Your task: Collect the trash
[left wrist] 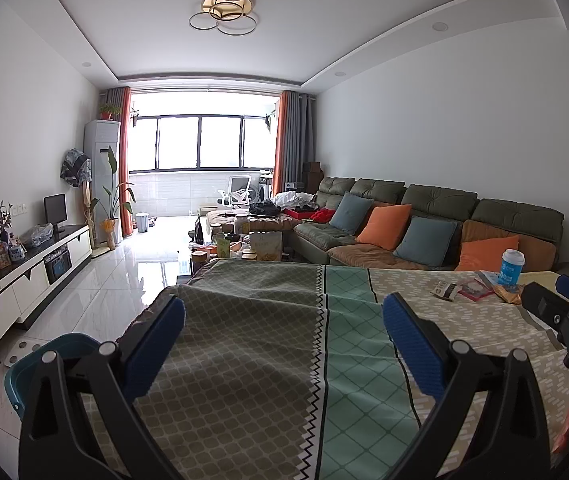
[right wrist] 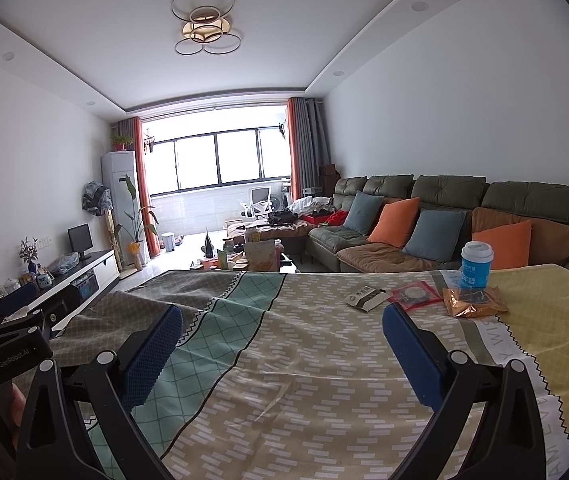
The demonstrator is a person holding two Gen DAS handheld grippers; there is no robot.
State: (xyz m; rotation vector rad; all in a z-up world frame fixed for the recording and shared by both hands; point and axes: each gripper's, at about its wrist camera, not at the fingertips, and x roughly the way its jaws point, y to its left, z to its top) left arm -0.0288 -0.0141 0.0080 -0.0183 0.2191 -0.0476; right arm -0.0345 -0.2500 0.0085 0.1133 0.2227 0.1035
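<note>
Nearest, the left gripper (left wrist: 284,328) hangs over the patterned tablecloth (left wrist: 252,360), jaws spread wide and empty; a teal bin (left wrist: 30,372) sits at its eight o'clock, below the table edge. The right gripper (right wrist: 282,340) is likewise wide open, holding nothing. Beyond it, at about one o'clock, the trash lies together on the cloth: a white-and-black wrapper (right wrist: 366,298), a red packet (right wrist: 416,295), a gold foil wrapper (right wrist: 474,302) and, just behind, an upright blue paper cup (right wrist: 476,266). Farther off stands a green sofa (right wrist: 444,204) with orange and blue cushions.
</note>
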